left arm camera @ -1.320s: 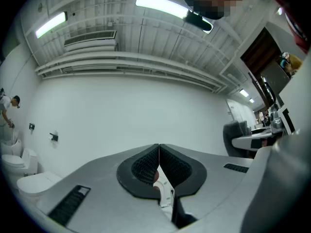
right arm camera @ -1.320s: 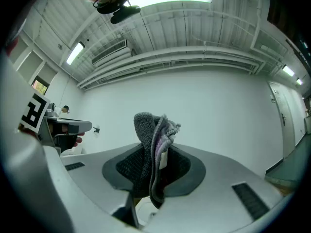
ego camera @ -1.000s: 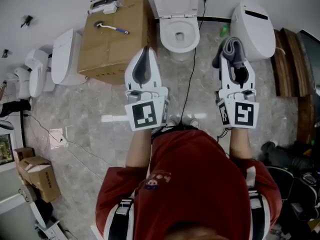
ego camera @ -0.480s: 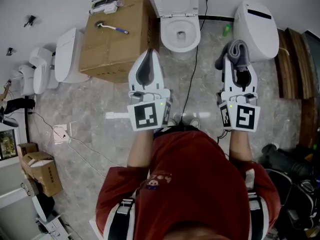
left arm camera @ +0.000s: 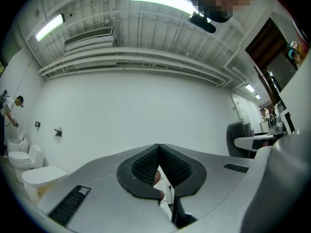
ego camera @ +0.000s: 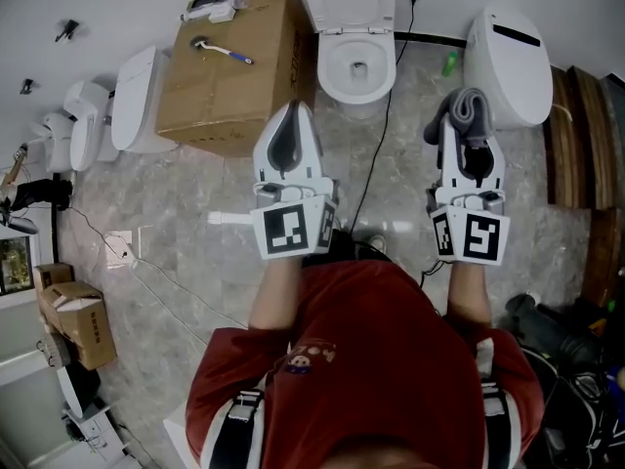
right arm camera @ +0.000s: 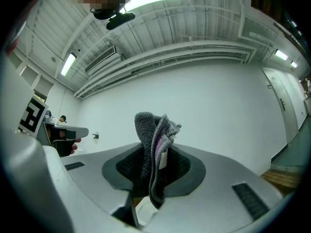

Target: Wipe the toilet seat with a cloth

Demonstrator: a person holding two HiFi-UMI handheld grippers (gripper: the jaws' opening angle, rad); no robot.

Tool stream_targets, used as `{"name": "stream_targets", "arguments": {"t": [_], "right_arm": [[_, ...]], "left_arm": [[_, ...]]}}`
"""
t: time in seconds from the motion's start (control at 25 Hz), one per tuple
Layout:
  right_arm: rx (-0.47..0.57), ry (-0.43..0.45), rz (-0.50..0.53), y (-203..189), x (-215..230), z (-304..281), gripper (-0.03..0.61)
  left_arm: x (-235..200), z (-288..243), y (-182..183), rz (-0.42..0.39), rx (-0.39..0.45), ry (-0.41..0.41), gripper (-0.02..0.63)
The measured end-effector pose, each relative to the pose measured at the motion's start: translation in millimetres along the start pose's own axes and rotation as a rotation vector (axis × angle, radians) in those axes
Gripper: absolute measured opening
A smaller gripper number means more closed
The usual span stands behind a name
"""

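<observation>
A white toilet [ego camera: 355, 62] stands against the far wall at top centre of the head view, lid up, its seat [ego camera: 335, 68] ringing the open bowl. My right gripper [ego camera: 466, 106] is shut on a folded grey cloth [ego camera: 463, 106] [right arm camera: 151, 149] that sticks out past the jaw tips; it hovers right of the toilet, in front of a second white toilet [ego camera: 507, 52]. My left gripper [ego camera: 291, 111] is shut and holds nothing, just left of the toilet and next to a cardboard box [ego camera: 231, 71]. In the left gripper view the left gripper [left arm camera: 158, 147] shows its pads pressed together.
A brush [ego camera: 220, 52] lies on the cardboard box. More white toilets [ego camera: 132, 101] line the left wall. A black cable [ego camera: 376, 164] runs down the marble floor from the toilet to the person's feet. Wooden panels [ego camera: 576, 135] stand at right, small boxes [ego camera: 76, 332] at lower left.
Both grippers have drifted slightly right and down in the head view, the cloth still in the right one. The toilets and box sit a little higher and to the right.
</observation>
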State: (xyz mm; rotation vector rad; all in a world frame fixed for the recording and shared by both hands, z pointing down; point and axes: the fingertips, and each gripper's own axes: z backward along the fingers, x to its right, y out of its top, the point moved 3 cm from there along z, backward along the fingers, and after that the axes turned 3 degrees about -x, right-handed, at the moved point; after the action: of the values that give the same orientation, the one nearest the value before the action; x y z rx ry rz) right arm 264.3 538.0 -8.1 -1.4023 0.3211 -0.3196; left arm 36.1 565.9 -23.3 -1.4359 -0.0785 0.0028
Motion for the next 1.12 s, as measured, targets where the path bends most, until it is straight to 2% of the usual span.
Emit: {"name": "stream_targets", "arguments": {"t": [0.2, 0.4, 0.88, 1.12], "right_arm": [[-0.003, 0.000, 0.008, -4.3, 2.9, -17.8, 0.094], [-0.013, -0.013, 0.031, -13.3, -1.4, -47.2, 0.094], [-0.075, -0.008, 0.086, -29.5, -45.7, -171.5, 0.094], [-0.071, -0.022, 0.094, -29.8, -64.5, -229.8, 0.094]], "left_arm": [[-4.2, -18.0, -5.4, 0.014, -0.006, -0.003, 0.012], [-18.0, -47.6, -17.8, 0.025, 0.002, -0.042, 0.012], [-105.0, -149.4, -36.1, 0.034, 0.019, -0.064, 0.012], [-151.3, -191.1, -46.7, 0.072, 0.014, -0.066, 0.012]]}}
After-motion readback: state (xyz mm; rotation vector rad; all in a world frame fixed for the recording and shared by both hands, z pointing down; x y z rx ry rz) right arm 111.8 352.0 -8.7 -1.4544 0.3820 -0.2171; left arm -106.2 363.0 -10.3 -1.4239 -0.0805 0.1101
